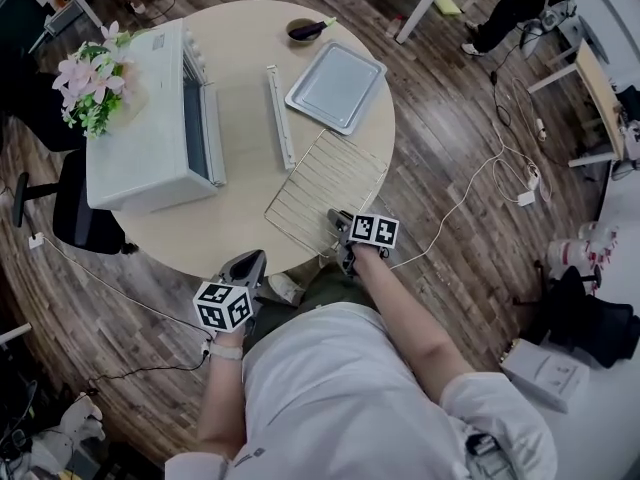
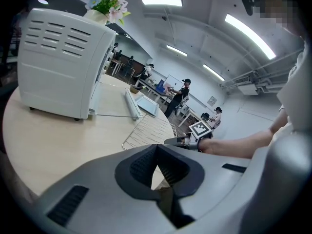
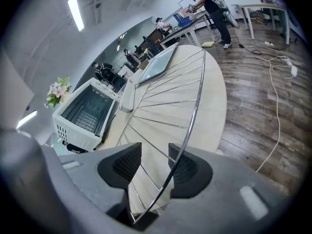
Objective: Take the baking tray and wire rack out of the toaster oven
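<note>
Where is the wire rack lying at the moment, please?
In the head view, the wire rack lies flat on the round table's near right edge, just nearer the person than the baking tray, its near rim between the right tool's open jaws.

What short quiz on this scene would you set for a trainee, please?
1. True or false: the tray lies inside the oven.
2. What stands between the jaws of the right gripper? A: a bowl. B: the rim of the rack. C: nothing.
3. Is the left gripper open or shut, and does it hold anything?

Key
1. False: the tray lies on the table, beyond the rack.
2. B: the jaws stand apart around the rim wire without pressing on it.
3. Shut, and it holds nothing.
</note>
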